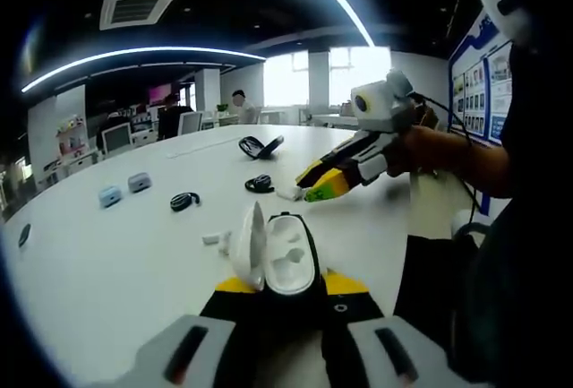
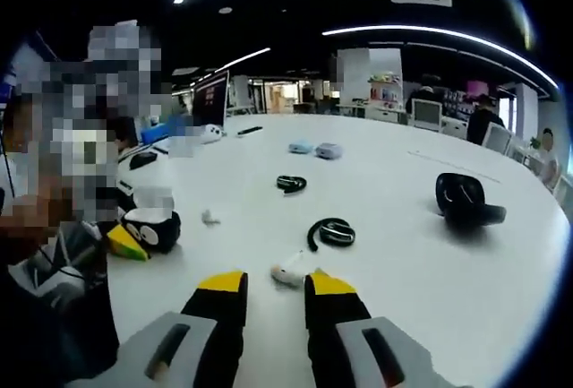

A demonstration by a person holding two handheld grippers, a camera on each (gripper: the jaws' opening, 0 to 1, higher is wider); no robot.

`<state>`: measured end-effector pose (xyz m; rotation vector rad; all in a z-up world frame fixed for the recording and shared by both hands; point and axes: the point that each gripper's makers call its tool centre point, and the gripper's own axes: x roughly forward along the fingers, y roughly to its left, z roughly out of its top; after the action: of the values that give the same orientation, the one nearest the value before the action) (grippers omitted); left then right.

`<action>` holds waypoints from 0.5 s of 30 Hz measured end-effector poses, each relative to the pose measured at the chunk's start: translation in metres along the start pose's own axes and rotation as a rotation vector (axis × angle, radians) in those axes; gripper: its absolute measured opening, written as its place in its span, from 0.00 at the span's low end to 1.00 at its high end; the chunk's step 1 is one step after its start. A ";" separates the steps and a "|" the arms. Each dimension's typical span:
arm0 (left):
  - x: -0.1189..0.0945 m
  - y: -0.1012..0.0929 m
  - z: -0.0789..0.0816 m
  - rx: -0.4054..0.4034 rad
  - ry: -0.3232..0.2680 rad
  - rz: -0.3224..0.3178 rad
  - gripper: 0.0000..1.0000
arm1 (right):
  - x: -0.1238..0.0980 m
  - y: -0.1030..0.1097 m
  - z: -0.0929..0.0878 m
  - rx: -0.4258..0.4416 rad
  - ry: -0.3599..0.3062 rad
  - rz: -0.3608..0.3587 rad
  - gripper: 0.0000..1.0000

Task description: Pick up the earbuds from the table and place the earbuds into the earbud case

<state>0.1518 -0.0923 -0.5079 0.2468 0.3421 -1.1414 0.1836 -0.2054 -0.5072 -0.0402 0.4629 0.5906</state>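
My left gripper (image 1: pixel 288 286) is shut on a white earbud case (image 1: pixel 279 259), which stands with its lid swung open to the left and its hollows showing. One white earbud (image 1: pixel 213 238) lies on the white table (image 1: pixel 107 262) just left of the case. A second earbud (image 1: pixel 288 194) lies farther off, at the yellow tips of my right gripper (image 1: pixel 315 187), which reaches in from the right. In the right gripper view that earbud (image 2: pixel 288 271) lies just ahead of the gap of my open right gripper (image 2: pixel 276 284). The left gripper (image 2: pixel 143 231) with the case (image 2: pixel 154 199) is at the left, the other earbud (image 2: pixel 210 219) beside it.
Two black coiled cables (image 2: pixel 331 233) (image 2: pixel 291 184) lie beyond the near earbud. A black pouch (image 2: pixel 466 200) sits at the right, a blue case (image 2: pixel 300 147) and a grey case (image 2: pixel 329 150) farther back. A person's arm (image 1: pixel 448 150) holds the right gripper. Desks and seated people stand behind.
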 end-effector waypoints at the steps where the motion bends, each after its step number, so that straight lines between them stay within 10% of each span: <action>1: 0.000 0.000 0.000 0.000 0.000 0.000 0.25 | 0.000 -0.001 0.000 0.002 -0.004 -0.005 0.24; 15: 0.000 0.000 0.000 -0.007 -0.003 -0.004 0.25 | 0.009 -0.004 0.001 0.011 -0.048 -0.032 0.16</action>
<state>0.1521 -0.0923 -0.5079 0.2383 0.3435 -1.1448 0.1929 -0.2044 -0.5101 -0.0231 0.4178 0.5568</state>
